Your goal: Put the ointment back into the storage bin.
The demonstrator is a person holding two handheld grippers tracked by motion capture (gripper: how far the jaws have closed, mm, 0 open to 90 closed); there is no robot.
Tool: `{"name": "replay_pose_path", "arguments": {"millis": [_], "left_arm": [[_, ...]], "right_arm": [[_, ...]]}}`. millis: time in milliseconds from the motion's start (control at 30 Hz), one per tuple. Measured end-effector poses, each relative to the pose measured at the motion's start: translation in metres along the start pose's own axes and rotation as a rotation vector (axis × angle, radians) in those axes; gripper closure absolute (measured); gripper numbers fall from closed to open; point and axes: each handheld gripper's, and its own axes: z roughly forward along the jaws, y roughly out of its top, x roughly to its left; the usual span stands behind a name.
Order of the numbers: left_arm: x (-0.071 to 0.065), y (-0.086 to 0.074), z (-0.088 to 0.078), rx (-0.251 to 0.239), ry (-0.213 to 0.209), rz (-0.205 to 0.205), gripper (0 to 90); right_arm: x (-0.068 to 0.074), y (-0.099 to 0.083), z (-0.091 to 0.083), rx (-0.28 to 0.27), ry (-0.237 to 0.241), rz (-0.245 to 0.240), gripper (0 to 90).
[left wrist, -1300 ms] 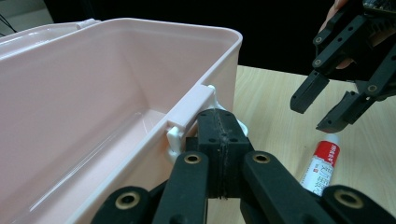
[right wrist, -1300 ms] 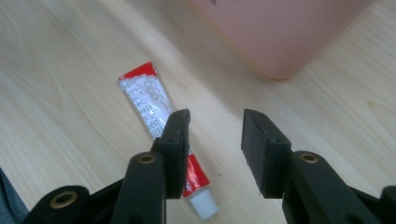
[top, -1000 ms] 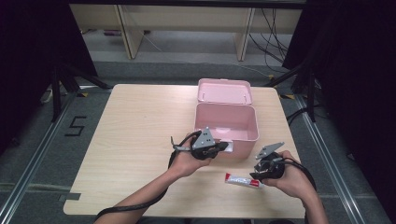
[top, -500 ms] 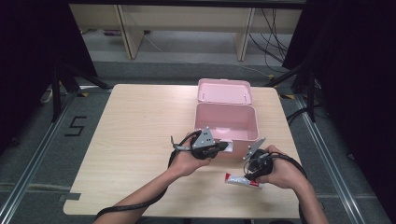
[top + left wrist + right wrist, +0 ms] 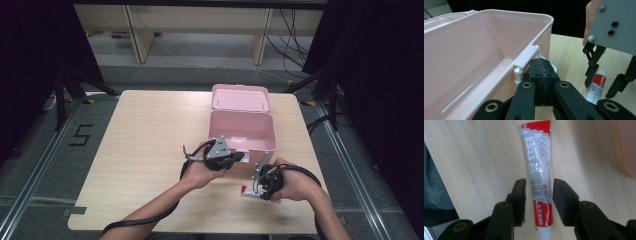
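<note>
Straddling the red-and-white tube (image 5: pixel 539 185), the right gripper (image 5: pixel 539 195) held its jaws apart, one pad on each side of the tube's lower body, with a thin gap showing at either pad, so nothing was clamped. The tube lay flat on the worktop (image 5: pixel 145 140), its white cap toward the base of those jaws and its red crimped end pointing away beyond their tips. In the high view the right gripper (image 5: pixel 265 186) sat over the tube (image 5: pixel 248 192) near the worktop's front edge, held by the person's right hand (image 5: pixel 295 184).

The left gripper (image 5: pixel 541 75) had its jaws pressed together on the white latch tab (image 5: pixel 536 53) at the front wall of the pink box (image 5: pixel 474 50). That tab stood right at the tips of the closed jaws, with the box's open interior off to one side of them. In the left gripper view the tube (image 5: pixel 596 86) lay just beyond those jaws to the other side, between the two open jaws of the right gripper (image 5: pixel 602 83). From above, the left gripper (image 5: pixel 220 154) met the box (image 5: pixel 245 127) at its near wall, with the lid (image 5: pixel 240 97) laid open behind.
</note>
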Motion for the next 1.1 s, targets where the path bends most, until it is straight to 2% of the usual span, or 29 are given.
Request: {"name": "replay_pose_path", "arguments": {"millis": [33,67,167,267,300,333,400,500,633,667,767,800,833,1033,1100], "left_arm": [[0.0,0.0,0.0,0.0,0.0,0.0,88.9],[0.0,0.0,0.0,0.001,0.0,0.001,88.8],[0.0,0.0,0.0,0.003,0.0,0.003,88.8],[0.0,0.001,0.0,0.003,0.0,0.004,88.8],[0.0,0.001,0.0,0.003,0.0,0.005,88.7],[0.0,0.001,0.0,0.003,0.001,0.006,88.5],[0.0,0.001,0.0,0.002,0.0,0.006,88.4],[0.0,0.001,0.0,0.001,0.001,0.006,87.9],[0.0,0.001,0.0,0.001,0.001,0.008,87.8],[0.0,0.001,0.0,0.001,0.001,0.007,87.8],[0.0,0.001,0.0,0.001,0.001,0.007,87.7],[0.0,0.001,0.0,0.002,0.001,0.008,87.7],[0.0,0.001,0.0,0.002,0.001,0.009,87.7],[0.0,0.001,0.0,0.003,0.001,0.009,87.6],[0.0,0.001,0.0,0.002,0.001,0.009,87.6]], "right_arm": [[0.001,0.0,0.001,0.012,0.002,0.004,63.7],[0.0,0.001,0.002,0.015,-0.014,-0.015,63.6],[0.0,0.002,0.004,0.037,-0.009,-0.04,63.3],[0.001,0.003,0.007,0.056,-0.006,-0.037,63.2],[0.0,0.003,0.008,0.065,-0.011,-0.057,63.2],[0.002,0.004,0.009,0.074,-0.01,-0.036,63.4],[-0.001,0.005,0.011,0.075,-0.011,-0.078,63.8],[0.001,0.005,0.013,0.092,-0.008,-0.066,64.4],[0.001,0.006,0.015,0.105,-0.012,-0.081,65.2],[0.002,0.006,0.016,0.108,-0.006,-0.066,65.3],[0.001,0.006,0.017,0.113,-0.012,-0.086,66.2],[0.002,0.007,0.017,0.119,-0.008,-0.074,66.6],[0.001,0.007,0.017,0.119,-0.018,-0.097,66.9],[0.001,0.008,0.019,0.131,-0.02,-0.087,68.7],[0.001,0.009,0.019,0.129,-0.022,-0.098,70.3]]}}
